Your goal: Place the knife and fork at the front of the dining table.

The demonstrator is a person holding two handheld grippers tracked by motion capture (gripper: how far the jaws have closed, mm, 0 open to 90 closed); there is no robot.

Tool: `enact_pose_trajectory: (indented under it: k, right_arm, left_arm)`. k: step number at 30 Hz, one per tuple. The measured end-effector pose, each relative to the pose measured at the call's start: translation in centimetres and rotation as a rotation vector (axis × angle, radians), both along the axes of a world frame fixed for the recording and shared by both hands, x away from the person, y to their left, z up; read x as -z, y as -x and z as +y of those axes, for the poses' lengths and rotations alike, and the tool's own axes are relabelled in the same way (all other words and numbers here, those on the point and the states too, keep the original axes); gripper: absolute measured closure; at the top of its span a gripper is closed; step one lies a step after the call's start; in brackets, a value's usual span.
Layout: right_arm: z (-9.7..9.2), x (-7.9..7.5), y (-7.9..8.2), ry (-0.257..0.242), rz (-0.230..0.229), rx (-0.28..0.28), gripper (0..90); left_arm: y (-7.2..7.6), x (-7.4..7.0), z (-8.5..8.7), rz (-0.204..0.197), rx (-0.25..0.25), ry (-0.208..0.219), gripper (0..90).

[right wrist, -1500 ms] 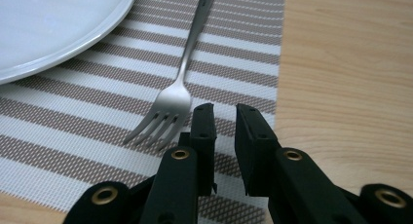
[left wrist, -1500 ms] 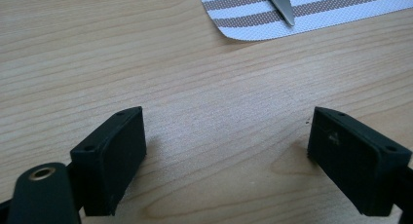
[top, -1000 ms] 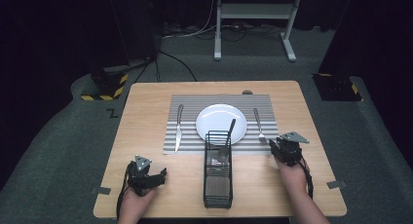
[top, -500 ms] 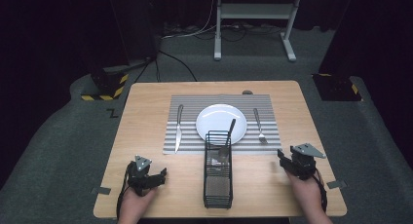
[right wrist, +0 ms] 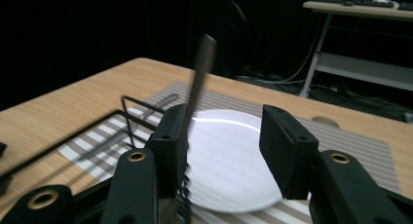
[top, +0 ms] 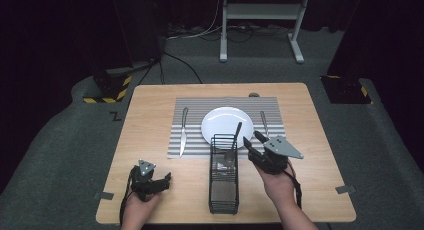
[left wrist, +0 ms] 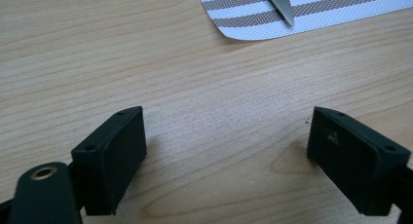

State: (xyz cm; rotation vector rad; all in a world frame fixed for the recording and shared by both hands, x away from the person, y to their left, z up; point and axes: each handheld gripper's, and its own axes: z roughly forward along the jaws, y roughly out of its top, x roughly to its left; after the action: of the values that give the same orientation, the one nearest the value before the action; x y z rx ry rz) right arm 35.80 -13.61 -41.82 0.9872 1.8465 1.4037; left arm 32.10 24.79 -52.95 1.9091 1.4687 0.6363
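Spoon (top: 233,144): in the high view it stands in the far end of the black wire caddy (top: 223,190), bowl down inside the wires, handle leaning up and away so its tip reaches over the near rim of the white plate (top: 221,121). Its long axis runs near-to-far, tilted slightly right. The right gripper (top: 254,143), which half a second ago sat out by the table's right edge, has swung in toward the middle and now hovers just right of the caddy with its jaws apart and nothing between them. My reading is that the spoon is the next thing to be lifted, since the knife (top: 183,130) already lies left of the plate and the fork (top: 263,122) right of it on the striped placemat (top: 192,106). The left gripper (top: 165,179) rests where it was near the front left of the table (top: 150,105), jaws apart.

From the left gripper view, both jaws stand wide over bare wood, holding nothing; the knife's tip (left wrist: 279,5) lies on the placemat corner (left wrist: 253,19) beyond.

From the right gripper view, the spoon handle (right wrist: 199,80) rises blurred beside the left jaw, seemingly behind it rather than inside the gap. The jaws are parted and empty, the plate (right wrist: 229,160) beyond them, the caddy rim (right wrist: 139,109) at left.
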Motion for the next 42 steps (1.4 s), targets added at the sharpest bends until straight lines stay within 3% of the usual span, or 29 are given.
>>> enact_pose_trajectory:
  k: [4,11,13,15,17,22,30,33,38,42]
  right_arm:
    - [1.6,-0.5,-0.7,-0.021,-0.014,-0.009,56.1]
    - [2.9,-0.8,-2.8,-0.065,0.019,-0.013,66.3]
    - [3.0,-0.9,-3.1,-0.079,0.032,-0.021,73.4]
    - [3.0,-1.0,-3.1,-0.097,0.03,-0.04,86.0]
    - [3.0,-1.4,-2.9,-0.107,0.021,-0.057,87.8]
    - [2.8,-3.0,-1.5,-0.128,-0.055,-0.077,88.2]
    - [0.5,-7.7,0.8,-0.237,-0.174,-0.109,88.3]
    - [-0.3,-9.1,1.3,-0.255,-0.21,-0.105,88.3]
    - [-2.1,-10.6,1.5,-0.238,-0.266,-0.046,88.3]
    - [-3.7,-10.1,0.8,-0.189,-0.274,0.026,88.3]
  left_arm:
    - [0.0,0.0,0.0,-0.001,0.0,0.001,14.8]
    - [0.0,0.0,0.0,-0.001,0.0,0.001,14.8]
    - [0.0,0.0,0.0,-0.001,0.0,0.001,14.8]
    - [0.0,0.0,0.0,-0.001,0.0,0.002,14.8]
    - [0.0,0.0,0.0,-0.001,0.0,0.002,14.8]
    - [0.0,0.0,0.0,-0.002,0.0,0.001,14.8]
    - [0.0,0.0,0.0,-0.001,0.0,0.002,14.8]
    - [0.0,0.0,0.0,-0.001,0.0,0.002,14.8]
    - [0.0,0.0,0.0,-0.001,0.0,0.0,14.8]
    - [0.0,0.0,0.0,-0.001,0.0,0.002,14.9]
